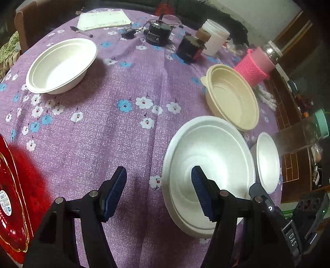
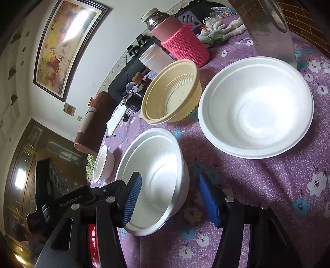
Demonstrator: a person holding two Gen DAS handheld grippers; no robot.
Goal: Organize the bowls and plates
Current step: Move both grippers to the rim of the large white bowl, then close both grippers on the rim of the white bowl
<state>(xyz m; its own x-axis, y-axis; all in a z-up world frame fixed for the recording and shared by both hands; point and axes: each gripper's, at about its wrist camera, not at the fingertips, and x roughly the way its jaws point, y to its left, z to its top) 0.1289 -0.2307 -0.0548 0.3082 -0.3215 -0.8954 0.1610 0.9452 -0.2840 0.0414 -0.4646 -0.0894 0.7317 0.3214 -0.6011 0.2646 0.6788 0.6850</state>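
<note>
bowls sit apart on the purple floral cloth [image 1: 123,82]: white stack [image 1: 208,173] nearest, beige bowl [image 1: 233,99] beyond it, another white bowl [image 1: 61,64] far left, small bowl [image 1: 268,162] at the right. left gripper [image 1: 158,193] jaws spread, empty, right finger over the stack. right gripper [image 2: 171,198] spread wide, straddling the stack's rim, nothing gripped.

Worktop under purple floral cloth [image 1: 127,82], three white bowls [image 1: 61,66] [image 1: 208,173] [image 1: 268,162], cream bowl [image 1: 233,99], pink-sleeved jar [image 1: 255,64], notepad [image 1: 103,19]
</note>
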